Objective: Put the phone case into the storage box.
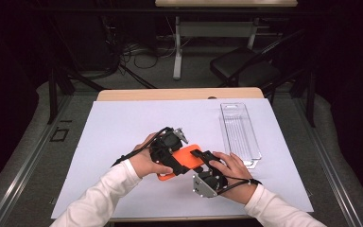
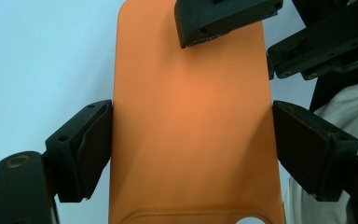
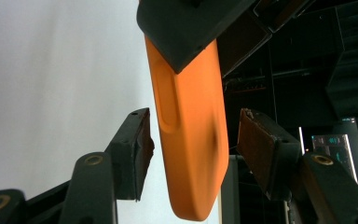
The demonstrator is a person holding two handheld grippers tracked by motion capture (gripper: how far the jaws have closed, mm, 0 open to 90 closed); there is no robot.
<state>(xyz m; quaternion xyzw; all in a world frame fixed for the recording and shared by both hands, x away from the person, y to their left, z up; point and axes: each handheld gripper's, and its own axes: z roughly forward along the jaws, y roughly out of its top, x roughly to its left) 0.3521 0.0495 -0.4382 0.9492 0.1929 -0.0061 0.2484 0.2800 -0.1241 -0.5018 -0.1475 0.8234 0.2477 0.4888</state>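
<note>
- The tabletop (image 1: 123,123) carries a white sheet; over its near middle, closer to the near edge than the far one, we see both grippers meeting on an orange phone case (image 1: 183,158). A clear plastic tray (image 1: 238,132) lies apart toward the right edge.
- The case (image 2: 191,116) is a flat, round-cornered shell, matte orange, with a camera cut-out at one end in the left gripper view. The right gripper view shows its thin side wall (image 3: 186,140) with a raised oblong button bump.
- We judge it light and somewhat flexible, probably silicone or soft plastic. It should bend rather than crack, and its matte skin should give fair grip. A hard squeeze across the width could bow it.
- The best hold, in our view, is across the two long edges near the middle, or flat across front and back at one end, clear of the cut-out.
- The left gripper (image 1: 168,150) has its jaws set at a middling width astride the long edges. One pad seems to touch the case, while a thin gap shows at the other, so we cannot tell whether it is clamped.
- The right gripper (image 1: 203,163) has its jaws open on either side of the case's thin edge, with clear gaps on both sides, so it is not holding.
</note>
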